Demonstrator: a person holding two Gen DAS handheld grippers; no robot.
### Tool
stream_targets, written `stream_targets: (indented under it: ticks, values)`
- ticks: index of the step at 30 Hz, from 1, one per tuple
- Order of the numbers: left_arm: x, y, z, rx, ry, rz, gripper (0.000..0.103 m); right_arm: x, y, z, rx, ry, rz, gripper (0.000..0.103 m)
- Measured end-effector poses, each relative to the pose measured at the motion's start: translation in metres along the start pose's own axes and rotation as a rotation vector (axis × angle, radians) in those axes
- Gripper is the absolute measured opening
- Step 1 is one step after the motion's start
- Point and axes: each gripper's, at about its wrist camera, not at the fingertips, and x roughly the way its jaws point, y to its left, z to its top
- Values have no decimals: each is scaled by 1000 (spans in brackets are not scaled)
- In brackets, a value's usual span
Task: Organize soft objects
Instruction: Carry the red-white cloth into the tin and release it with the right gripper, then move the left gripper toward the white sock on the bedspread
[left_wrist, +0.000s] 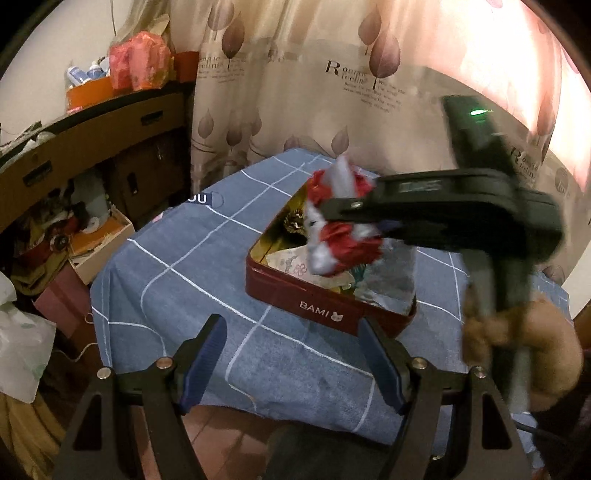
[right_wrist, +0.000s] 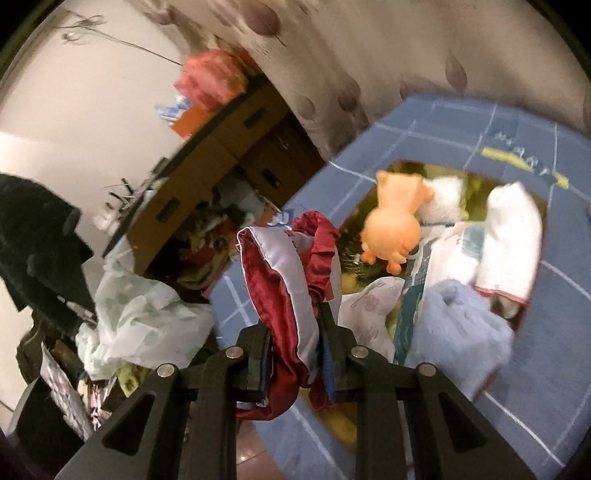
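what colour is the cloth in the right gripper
Dark red and silvery white satin cloth, clearest in the right wrist view.

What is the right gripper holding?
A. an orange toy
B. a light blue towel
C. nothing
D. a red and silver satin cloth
D: the right gripper is shut on the red and silver satin cloth, bunched between its fingers above the tin.

Left wrist view: behind own fingers, angled down, tin (left_wrist: 321, 308) just ahead. Right wrist view: close above tin (right_wrist: 369, 177), angled down. Shared: tin, blue cloth (left_wrist: 166, 280).
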Motion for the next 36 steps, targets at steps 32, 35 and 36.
stream_targets:
  ticks: [32,35,36]
  values:
    - [9,-1,-5,-9,62,-47,75,-112,-5,-43,-103,-385,-412,92]
    - [8,-6,-6,13,55,-45,75,-148,-27,-89,-95,-432,-613,98]
    - [7,-7,-6,19,53,-44,75,-165,-42,-108,-76,-431,-699,99]
